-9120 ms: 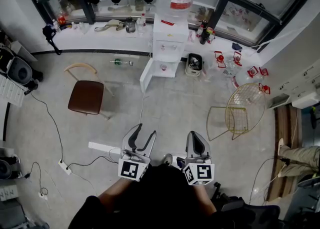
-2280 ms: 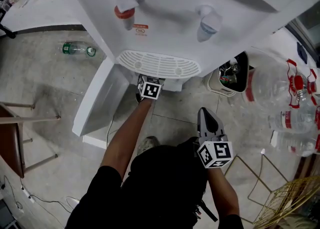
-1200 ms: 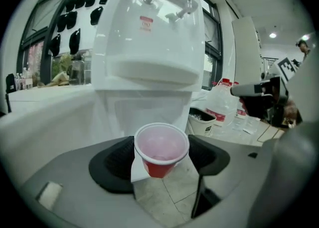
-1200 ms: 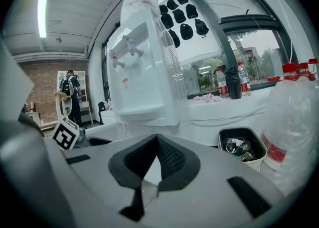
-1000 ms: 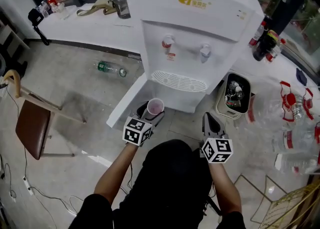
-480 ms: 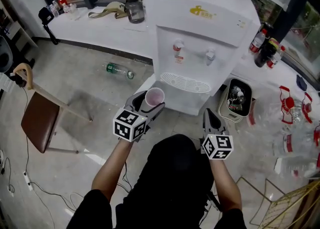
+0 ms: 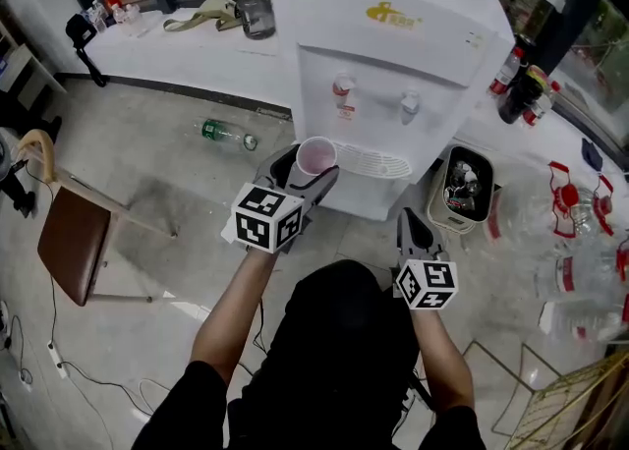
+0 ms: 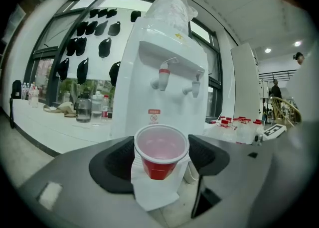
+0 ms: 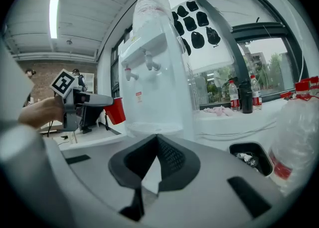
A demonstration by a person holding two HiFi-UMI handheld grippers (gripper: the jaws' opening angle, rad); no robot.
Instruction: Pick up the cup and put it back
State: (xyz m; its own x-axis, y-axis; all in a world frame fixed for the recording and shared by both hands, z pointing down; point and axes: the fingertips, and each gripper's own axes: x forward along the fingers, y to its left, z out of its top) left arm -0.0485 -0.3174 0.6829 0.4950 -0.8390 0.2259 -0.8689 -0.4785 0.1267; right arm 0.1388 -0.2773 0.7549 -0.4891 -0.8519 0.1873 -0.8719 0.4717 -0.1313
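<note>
Holds the right gripper low, close to the body, jaws together and empty. Holds the left gripper higher and farther forward, jaws clamped on the red cup, upright, in the air just in front of the dispenser and below its taps. Shows a bottle lying on the floor beyond.

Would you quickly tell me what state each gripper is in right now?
Left gripper: shut on the red cup, which is upright.
Right gripper: shut, holding nothing.
</note>
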